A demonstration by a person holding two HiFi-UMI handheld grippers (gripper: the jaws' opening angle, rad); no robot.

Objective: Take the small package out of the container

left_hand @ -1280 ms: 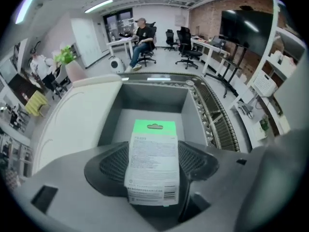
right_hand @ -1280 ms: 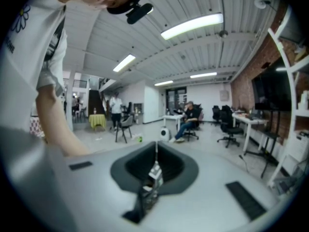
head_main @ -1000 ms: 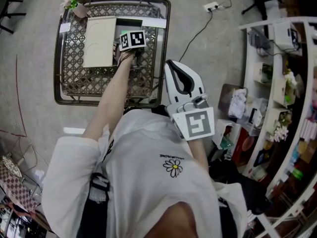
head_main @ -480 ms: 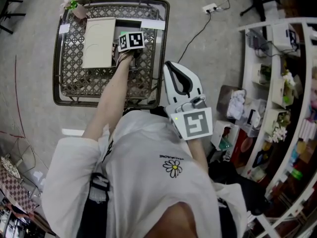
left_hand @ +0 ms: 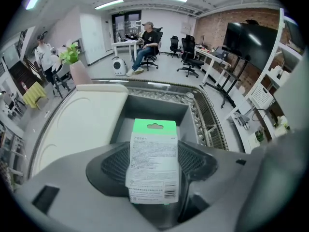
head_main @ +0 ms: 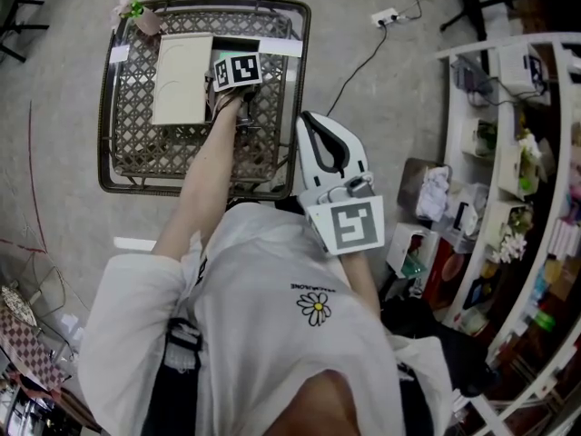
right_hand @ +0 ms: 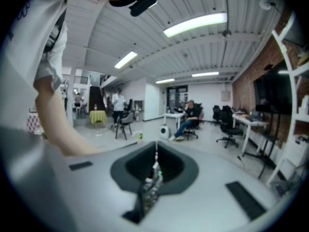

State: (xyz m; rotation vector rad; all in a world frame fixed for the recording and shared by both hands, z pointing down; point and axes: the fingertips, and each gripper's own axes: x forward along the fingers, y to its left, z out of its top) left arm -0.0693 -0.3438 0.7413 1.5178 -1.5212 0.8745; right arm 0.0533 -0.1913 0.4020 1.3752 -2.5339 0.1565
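**Small package (left_hand: 153, 161) clamped in left gripper (left_hand: 153, 172)**

The jaws are pinched on the card's sides. It sits over the open grey container (left_hand: 145, 111) on the lattice table (head_main: 136, 148), with a white lid (left_hand: 82, 120) beside it. The right gripper (right_hand: 153, 178), near the person's chest, is closed on a thin flat item (right_hand: 149, 193) seen edge-on.

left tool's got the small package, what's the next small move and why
Probably lift the left tool a little and draw it back. Its jaws are closed on the small package, and the open grey container sits directly beyond it, beside the cream lid, so the package may not be clear of the walls yet. The right tool is shut, held near the body.
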